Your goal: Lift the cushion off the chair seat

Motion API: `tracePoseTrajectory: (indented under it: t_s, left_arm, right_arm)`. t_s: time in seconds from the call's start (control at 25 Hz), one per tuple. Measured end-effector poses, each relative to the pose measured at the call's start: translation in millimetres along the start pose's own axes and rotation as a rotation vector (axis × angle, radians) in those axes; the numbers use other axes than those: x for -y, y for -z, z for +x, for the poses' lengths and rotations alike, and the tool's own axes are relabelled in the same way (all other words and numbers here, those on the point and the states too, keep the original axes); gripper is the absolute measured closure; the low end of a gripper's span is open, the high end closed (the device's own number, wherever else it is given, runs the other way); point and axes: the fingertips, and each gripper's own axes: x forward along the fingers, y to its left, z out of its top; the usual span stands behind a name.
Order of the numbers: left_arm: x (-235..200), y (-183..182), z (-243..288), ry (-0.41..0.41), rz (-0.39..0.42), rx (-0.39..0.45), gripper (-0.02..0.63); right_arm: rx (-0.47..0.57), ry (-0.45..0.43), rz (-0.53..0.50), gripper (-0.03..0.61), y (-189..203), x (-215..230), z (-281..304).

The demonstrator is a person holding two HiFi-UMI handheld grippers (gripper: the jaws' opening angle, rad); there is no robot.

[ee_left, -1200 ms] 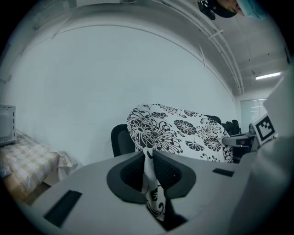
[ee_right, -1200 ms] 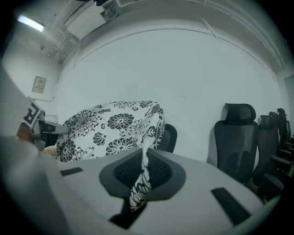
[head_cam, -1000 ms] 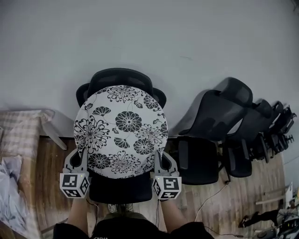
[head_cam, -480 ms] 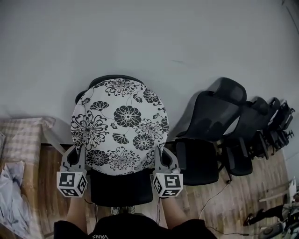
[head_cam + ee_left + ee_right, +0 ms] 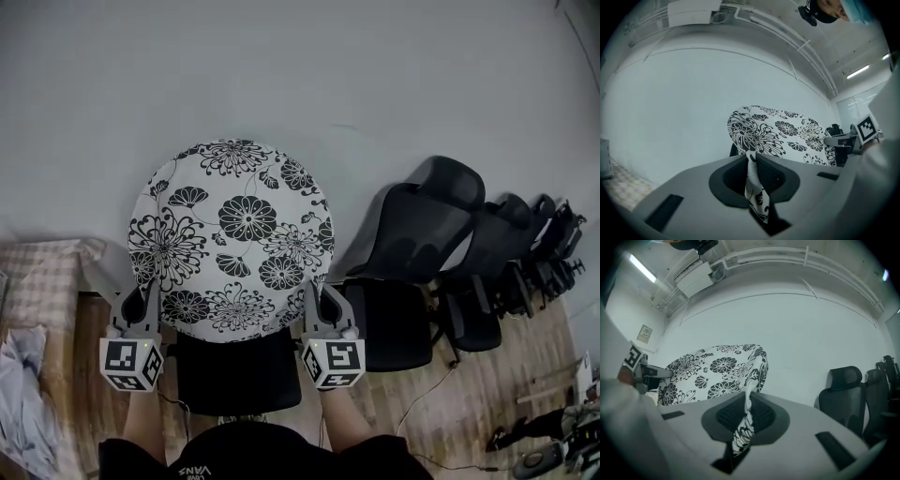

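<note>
A round white cushion (image 5: 234, 239) printed with black flowers is held in the air, tilted up towards a pale wall (image 5: 375, 94) and clear above the black chair seat (image 5: 239, 375) below it. Two grippers hold it by its lower edge: the left gripper (image 5: 145, 298) pinches the fabric rim on one side and the right gripper (image 5: 319, 298) pinches the other, each with its jaws pressed onto a fold of cloth. Each gripper carries one cube with square markers – two cubes in all. The only readable writing is "VANS" on the person's dark shirt (image 5: 197, 472). To the right stands a row of at least three black office chairs (image 5: 412, 234) on a wooden floor (image 5: 450, 412).
</note>
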Motion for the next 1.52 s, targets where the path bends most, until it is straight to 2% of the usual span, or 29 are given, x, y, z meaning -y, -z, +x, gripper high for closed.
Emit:
tracePoseTrajectory:
  t_s: [0.64, 1.52]
  left_arm:
    - [2, 11, 4, 0.004, 0.006, 0.065, 0.571]
    - [2, 11, 3, 0.014, -0.004, 0.082, 0.571]
  right_arm:
    - [0.063, -0.010, -0.028, 0.548, 3, 4, 5]
    - [0.061, -0.016, -0.035, 0.548, 0, 3, 2]
